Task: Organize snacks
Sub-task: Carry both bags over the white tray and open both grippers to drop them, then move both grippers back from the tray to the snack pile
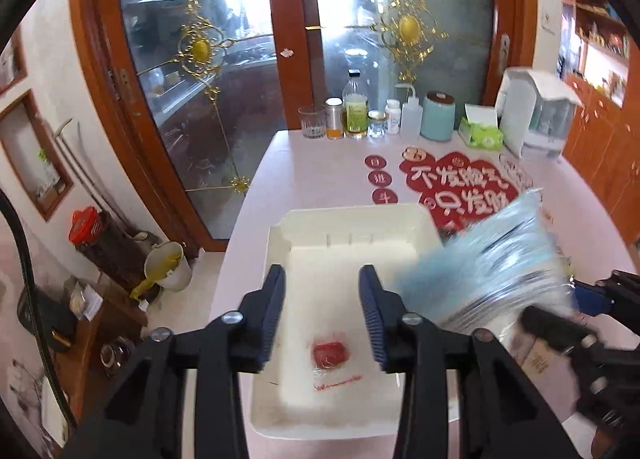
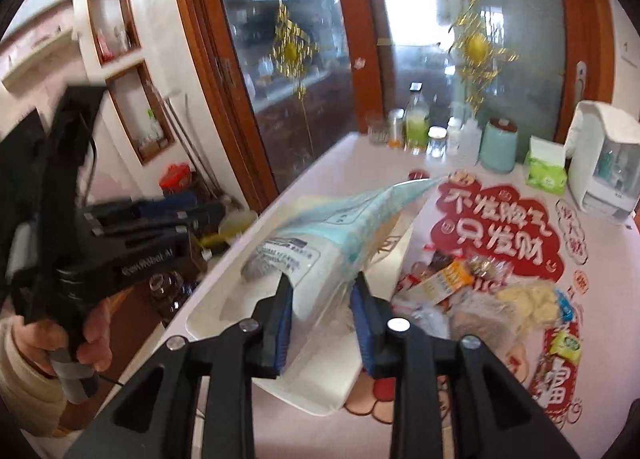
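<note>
Your right gripper [image 2: 322, 319] has its jaws a little apart with the blue bag [image 2: 320, 243] between them; whether the pads still press on it, you cannot tell. The bag's long axis runs up and away from those fingers, over the white bin [image 1: 276, 259]. Your left gripper [image 1: 322, 319] hangs open and empty above the bin, over a red snack [image 1: 330, 353] on its floor. The remaining snacks [image 2: 480, 291] lie right of the bin. Blur hides the bag's lower edge and print.
</note>
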